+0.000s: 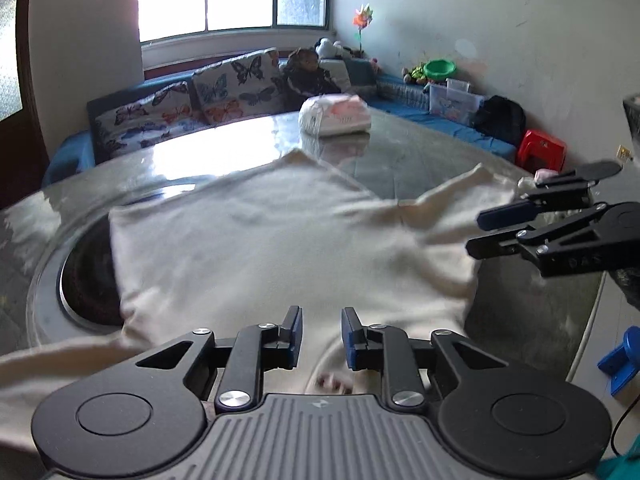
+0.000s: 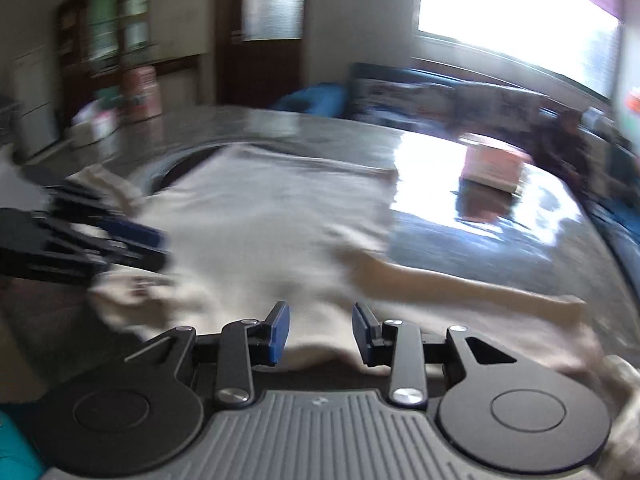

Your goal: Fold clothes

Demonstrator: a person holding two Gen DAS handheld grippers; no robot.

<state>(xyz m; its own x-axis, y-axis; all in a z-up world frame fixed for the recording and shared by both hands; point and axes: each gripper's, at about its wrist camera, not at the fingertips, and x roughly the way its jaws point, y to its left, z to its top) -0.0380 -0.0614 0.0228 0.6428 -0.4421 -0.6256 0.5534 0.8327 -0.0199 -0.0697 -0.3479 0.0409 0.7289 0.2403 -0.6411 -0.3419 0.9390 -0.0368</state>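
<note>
A cream long-sleeved garment (image 1: 272,248) lies spread on the round glass table (image 1: 400,152), its collar end near me. My left gripper (image 1: 320,336) is open and empty, just above the garment's near edge by the neck. My right gripper (image 1: 536,200) shows at the right, open, over the right sleeve. In the blurred right wrist view the right gripper (image 2: 320,332) is open above the garment (image 2: 272,220), one sleeve (image 2: 460,284) stretches right, and the left gripper (image 2: 132,244) comes in from the left.
A white wrapped package (image 1: 335,115) sits at the table's far side. A sofa with butterfly cushions (image 1: 188,104) stands behind. A red stool (image 1: 541,151) and a blue object (image 1: 622,360) stand to the right. A cabinet (image 2: 120,40) is at the far left.
</note>
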